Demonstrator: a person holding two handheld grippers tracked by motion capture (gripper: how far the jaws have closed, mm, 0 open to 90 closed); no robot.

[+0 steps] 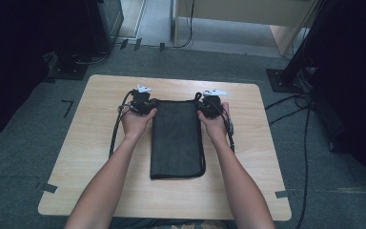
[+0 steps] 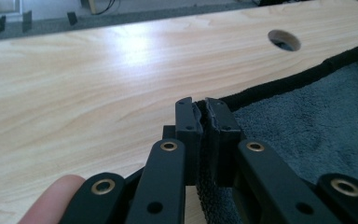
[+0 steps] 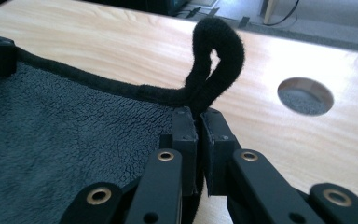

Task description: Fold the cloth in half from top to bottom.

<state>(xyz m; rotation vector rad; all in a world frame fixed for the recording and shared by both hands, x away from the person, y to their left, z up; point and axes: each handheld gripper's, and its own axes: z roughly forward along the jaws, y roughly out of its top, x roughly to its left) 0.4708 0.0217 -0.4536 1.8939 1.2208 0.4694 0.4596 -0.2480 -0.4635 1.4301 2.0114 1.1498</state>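
My left gripper [image 2: 203,108] has its jaws pinched tight on the far left corner of the dark towel [image 1: 177,138], a thin fold of the pile squeezed between the pads. My right gripper [image 3: 199,116] is clamped the same way on the far right corner, right at the base of the towel's hanging loop [image 3: 216,56], which stands up in a curl just above the jaw tips. From the high view I see the left gripper [image 1: 143,102] and the right gripper [image 1: 211,104] at the two far corners, each wrapped by a hand, the left hand [image 1: 136,121] and the right hand [image 1: 214,123], with forearms coming in from the near edge. The towel lies folded into a long narrow strip running from the grippers toward me, its bound edge [image 2: 303,77] showing as a darker rim, and its near end resting flat on the wooden table [image 1: 248,191]. A round hole [image 3: 305,95] in the tabletop sits just beyond the right corner. Cables [image 1: 116,129] trail from both grippers across the wood.
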